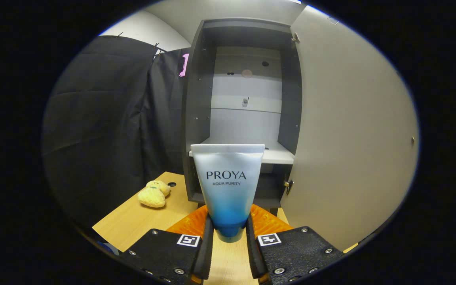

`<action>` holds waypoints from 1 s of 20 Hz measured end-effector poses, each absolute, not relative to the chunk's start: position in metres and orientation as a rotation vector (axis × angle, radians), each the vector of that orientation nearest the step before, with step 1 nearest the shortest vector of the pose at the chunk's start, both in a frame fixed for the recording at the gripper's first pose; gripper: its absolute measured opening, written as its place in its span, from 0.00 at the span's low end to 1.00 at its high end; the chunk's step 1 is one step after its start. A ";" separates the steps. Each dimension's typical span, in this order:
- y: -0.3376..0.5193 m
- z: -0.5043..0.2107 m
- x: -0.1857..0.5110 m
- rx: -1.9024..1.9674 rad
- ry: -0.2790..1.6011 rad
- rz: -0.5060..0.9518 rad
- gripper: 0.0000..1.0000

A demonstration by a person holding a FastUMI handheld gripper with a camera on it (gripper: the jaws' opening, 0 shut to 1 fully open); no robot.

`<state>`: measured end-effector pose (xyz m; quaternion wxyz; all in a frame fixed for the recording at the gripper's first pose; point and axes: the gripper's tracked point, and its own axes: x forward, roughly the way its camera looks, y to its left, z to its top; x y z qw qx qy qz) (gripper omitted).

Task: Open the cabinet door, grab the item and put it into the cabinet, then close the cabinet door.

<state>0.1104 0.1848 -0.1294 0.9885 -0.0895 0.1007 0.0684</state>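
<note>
1. Your gripper (229, 237) is grasping the tube (228, 186); both fingers (206, 253) press against its lower, darker end, one on each side, and the tube stands upright between them with its flat crimped end uppermost.
2. The tube is held in front of the cabinet (244, 111) — its crimped top edge overlaps the front lip of the cabinet's pale shelf (279, 154) in the gripper view; whether it touches the shelf you cannot tell.
3. The cabinet door (346, 130) stands open, swung out to the right of the cabinet; it hangs on hinges (295, 38) at the cabinet's right edge, one near the top and one near the bottom.
4. The cabinet's inside has dark side walls and a lighter back panel; the shelf lies low in the opening, with a narrow dark space under it.
5. The cabinet rests on the wooden bench (141, 221); the bench also shows below the tube, between the fingers.
6. A small yellow plush toy (153, 194) lies on the bench to the left of the cabinet — well apart from the tube; a black cloth (109, 126) hangs behind it, left of the cabinet.
</note>
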 end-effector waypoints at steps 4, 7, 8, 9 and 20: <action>0.184 -0.104 0.173 -0.228 0.196 0.148 0.39; 0.182 -0.073 0.237 -0.172 0.153 0.122 0.39; 0.182 -0.065 0.257 -0.169 0.145 0.119 0.39; 0.182 -0.058 0.280 -0.173 0.141 0.120 0.39; 0.186 -0.097 0.431 -0.157 0.184 0.130 0.40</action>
